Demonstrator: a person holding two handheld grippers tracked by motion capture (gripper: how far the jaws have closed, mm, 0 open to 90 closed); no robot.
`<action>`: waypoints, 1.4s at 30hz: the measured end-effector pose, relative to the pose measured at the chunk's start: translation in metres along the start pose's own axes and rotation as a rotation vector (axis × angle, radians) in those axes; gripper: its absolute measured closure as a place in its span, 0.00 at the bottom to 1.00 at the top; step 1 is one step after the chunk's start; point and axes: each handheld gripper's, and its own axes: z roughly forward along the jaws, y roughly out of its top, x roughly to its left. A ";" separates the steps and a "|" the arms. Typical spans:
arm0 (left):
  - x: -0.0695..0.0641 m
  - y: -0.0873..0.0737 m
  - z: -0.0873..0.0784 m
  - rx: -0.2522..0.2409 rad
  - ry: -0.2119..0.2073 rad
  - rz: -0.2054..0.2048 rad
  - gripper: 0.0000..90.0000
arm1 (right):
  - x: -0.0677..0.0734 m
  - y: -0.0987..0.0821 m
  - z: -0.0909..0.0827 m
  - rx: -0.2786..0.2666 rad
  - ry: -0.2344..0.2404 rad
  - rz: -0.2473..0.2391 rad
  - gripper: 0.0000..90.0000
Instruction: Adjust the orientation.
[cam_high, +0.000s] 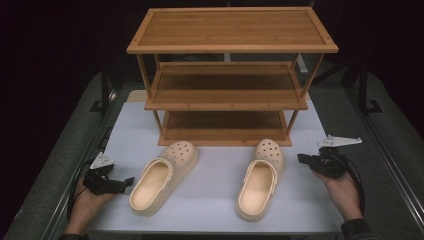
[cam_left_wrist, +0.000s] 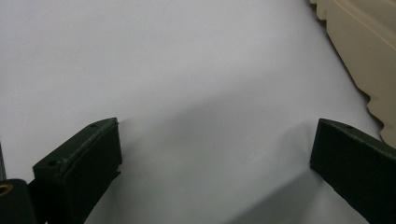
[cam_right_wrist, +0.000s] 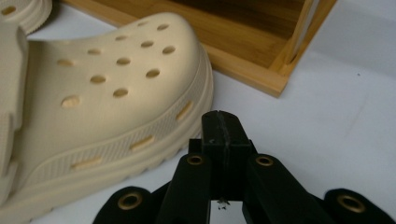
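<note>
Two cream clogs lie on the white table top in front of a wooden shoe rack. The left clog is near my left gripper, whose jaws stand wide apart over bare table, with the clog's sole edge at the right. My left gripper holds nothing. The right clog lies left of my right gripper. In the right gripper view the jaws of my right gripper are pressed together with nothing between them, just beside the clog's perforated toe.
The three-tier bamboo rack stands at the back of the white board, its bottom shelf corner close to the right clog. Dark table edges and metal rails run along both sides.
</note>
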 end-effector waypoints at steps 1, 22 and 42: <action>0.000 0.000 0.000 0.000 0.000 0.000 0.02 | -0.002 0.004 0.003 -0.001 0.007 0.010 1.00; 0.000 0.000 0.000 0.002 -0.001 -0.002 0.02 | -0.007 0.061 0.067 -0.016 0.060 -0.075 1.00; 0.000 0.000 0.000 0.002 -0.001 -0.002 0.02 | 0.009 0.065 0.095 0.025 0.140 -0.127 1.00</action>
